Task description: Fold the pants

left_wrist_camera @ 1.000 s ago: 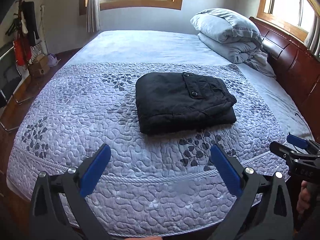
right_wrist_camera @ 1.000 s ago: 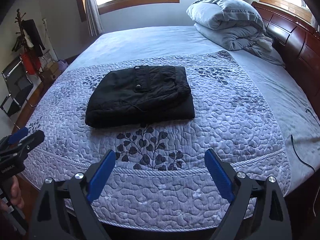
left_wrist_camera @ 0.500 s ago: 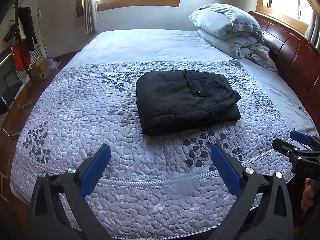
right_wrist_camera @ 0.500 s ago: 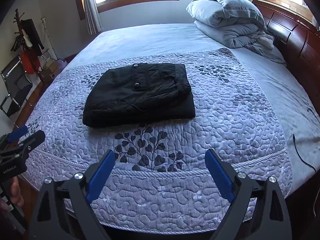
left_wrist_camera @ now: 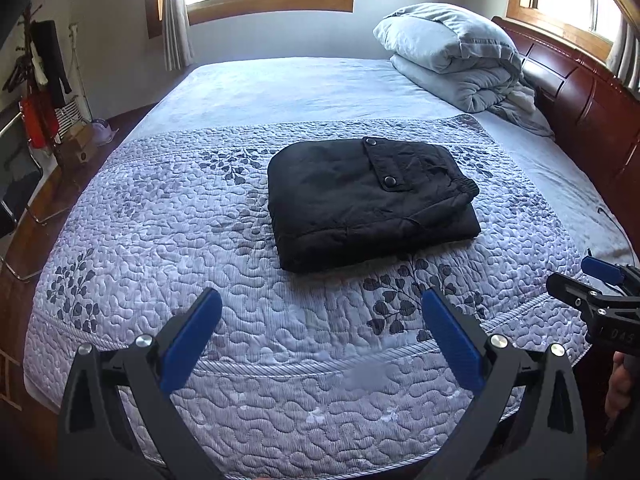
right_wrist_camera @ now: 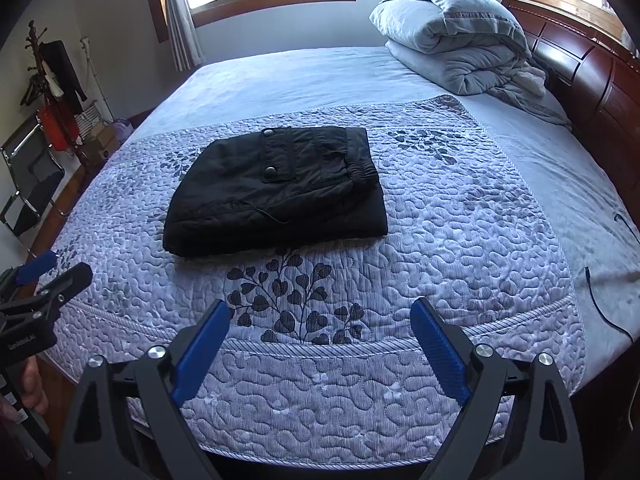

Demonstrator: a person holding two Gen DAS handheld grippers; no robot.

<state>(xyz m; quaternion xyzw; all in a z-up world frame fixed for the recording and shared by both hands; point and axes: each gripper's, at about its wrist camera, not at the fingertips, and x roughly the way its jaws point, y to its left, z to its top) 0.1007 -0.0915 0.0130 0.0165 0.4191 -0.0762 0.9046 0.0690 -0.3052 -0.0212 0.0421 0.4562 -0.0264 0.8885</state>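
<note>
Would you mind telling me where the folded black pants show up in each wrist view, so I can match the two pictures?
Left wrist view: the folded black pants lie just right of centre, on the quilted bedspread.
Right wrist view: the folded black pants lie left of centre, on the same bedspread.
Shared landmark: the rolled grey duvet at upper right, by the wooden headboard.

I have my left gripper (left_wrist_camera: 322,312) at the bottom of its own view, jaws spread wide, blue pads (left_wrist_camera: 192,340) angled outward, nothing between them. My right gripper (right_wrist_camera: 320,322) sits the same way, low in its frame and gaping, holding nothing. Each one shows at the other view's lower edge, with my fingers (right_wrist_camera: 34,384) wrapped round the handle.
</note>
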